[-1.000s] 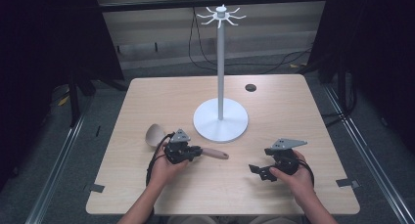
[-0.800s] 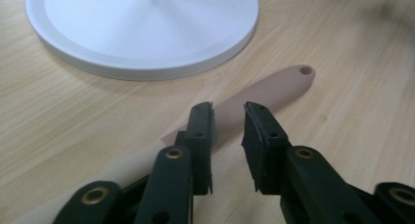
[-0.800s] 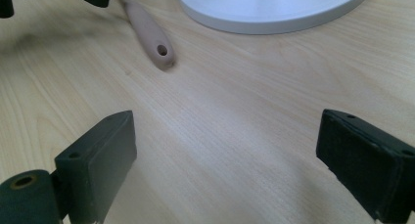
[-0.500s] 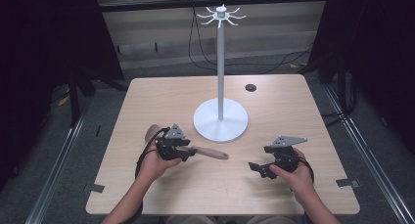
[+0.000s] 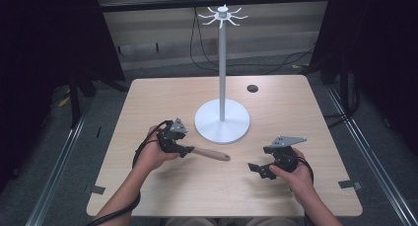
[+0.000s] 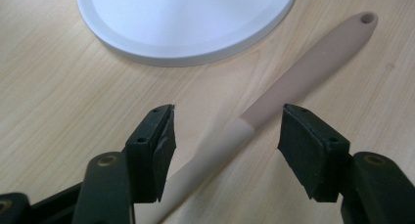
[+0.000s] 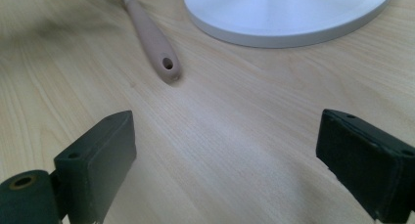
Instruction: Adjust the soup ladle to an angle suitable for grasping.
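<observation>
Your left hand sits low over the near-left part of the table, wrist bent inward, carrying the left gripper with its nose aimed right along the board. Its jaws have just been opening and now stand apart, neither pad pressing anything; the utensil handle runs between them, lying flat on the wood and clear of both pads. Your right hand rests at the near right, knuckles up, the right gripper pointing left toward the middle, grey three-cornered plate on top, jaws spread wide with bare tabletop between them. Pads on both grippers are matt black blocks, square-edged, with small screw holes in their sides. The handle is smooth and rounded, matt pinkish tan toward its free end and paler cream closer to your left gripper, with a small hanging hole at the tip; its other end is hidden under that gripper. It lies just in front of the stand's base, tip pointing right, apart from the rim. Table is pale wood-grain laminate with rounded corners. Beyond stands a white stand: flat round base with a stepped rim, thin upright pole, a crown of short hooks at top. A small dark disc lies far right. No writing readable anywhere.
</observation>
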`<state>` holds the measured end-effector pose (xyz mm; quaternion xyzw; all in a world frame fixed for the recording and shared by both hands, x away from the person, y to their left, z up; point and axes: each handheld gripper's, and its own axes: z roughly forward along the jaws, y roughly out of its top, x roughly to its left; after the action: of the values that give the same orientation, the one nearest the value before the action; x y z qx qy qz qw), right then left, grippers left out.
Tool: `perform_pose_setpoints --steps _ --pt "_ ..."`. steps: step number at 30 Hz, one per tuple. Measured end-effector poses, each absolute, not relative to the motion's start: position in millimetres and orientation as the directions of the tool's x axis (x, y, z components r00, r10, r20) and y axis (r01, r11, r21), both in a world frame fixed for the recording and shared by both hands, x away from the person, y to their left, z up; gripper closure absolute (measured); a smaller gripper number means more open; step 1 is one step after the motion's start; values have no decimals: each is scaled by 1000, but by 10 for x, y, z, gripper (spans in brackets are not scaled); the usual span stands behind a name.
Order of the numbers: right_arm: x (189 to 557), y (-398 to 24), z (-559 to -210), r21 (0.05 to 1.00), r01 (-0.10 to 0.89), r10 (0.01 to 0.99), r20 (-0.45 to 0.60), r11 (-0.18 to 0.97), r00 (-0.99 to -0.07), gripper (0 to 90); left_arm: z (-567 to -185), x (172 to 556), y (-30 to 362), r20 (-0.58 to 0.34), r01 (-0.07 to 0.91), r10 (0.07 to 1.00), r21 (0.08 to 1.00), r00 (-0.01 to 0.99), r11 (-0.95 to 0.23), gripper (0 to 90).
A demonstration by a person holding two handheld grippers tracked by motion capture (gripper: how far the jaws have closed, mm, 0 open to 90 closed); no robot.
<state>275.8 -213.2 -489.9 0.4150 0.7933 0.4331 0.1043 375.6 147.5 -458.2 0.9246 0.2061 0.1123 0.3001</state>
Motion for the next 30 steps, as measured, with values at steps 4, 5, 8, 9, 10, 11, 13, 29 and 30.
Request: perform_pose_setpoints --steps 4,5,8,9,10,11,13,29,30 --pt "2754 -2147 -4893 774 571 750 199 275 -631 76 -4575 3788 1440 105 292 422 573 901 -766 369" --pt "2752 -2149 -4891 774 572 751 201 272 -629 76 -4576 3800 1434 101 288 414 568 905 -771 369" --pt "2752 -2152 -4886 777 570 751 201 269 -629 77 -4590 3814 1412 106 286 408 556 907 -781 369" --pt "2751 -2153 -4885 777 569 752 200 268 -628 77 -4596 3816 1404 110 282 405 553 908 -784 369" --pt "2750 -2156 -4883 777 568 753 197 270 -628 77 -4598 3823 1399 101 282 398 550 912 -786 369" --pt "2750 -2156 -4883 777 568 753 197 270 -628 77 -4601 3829 1394 101 277 389 542 915 -793 369" --pt "2748 -2160 -4880 778 568 754 199 267 -626 77 -4615 3832 1380 101 274 380 530 919 -802 369" --pt "2752 -2162 -4884 779 568 751 203 265 -629 78 -4808 3871 1307 19 282 332 482 943 -830 396" --pt "2753 -2163 -4885 779 567 750 202 266 -629 78 -4801 3872 1306 20 276 324 478 946 -834 407"
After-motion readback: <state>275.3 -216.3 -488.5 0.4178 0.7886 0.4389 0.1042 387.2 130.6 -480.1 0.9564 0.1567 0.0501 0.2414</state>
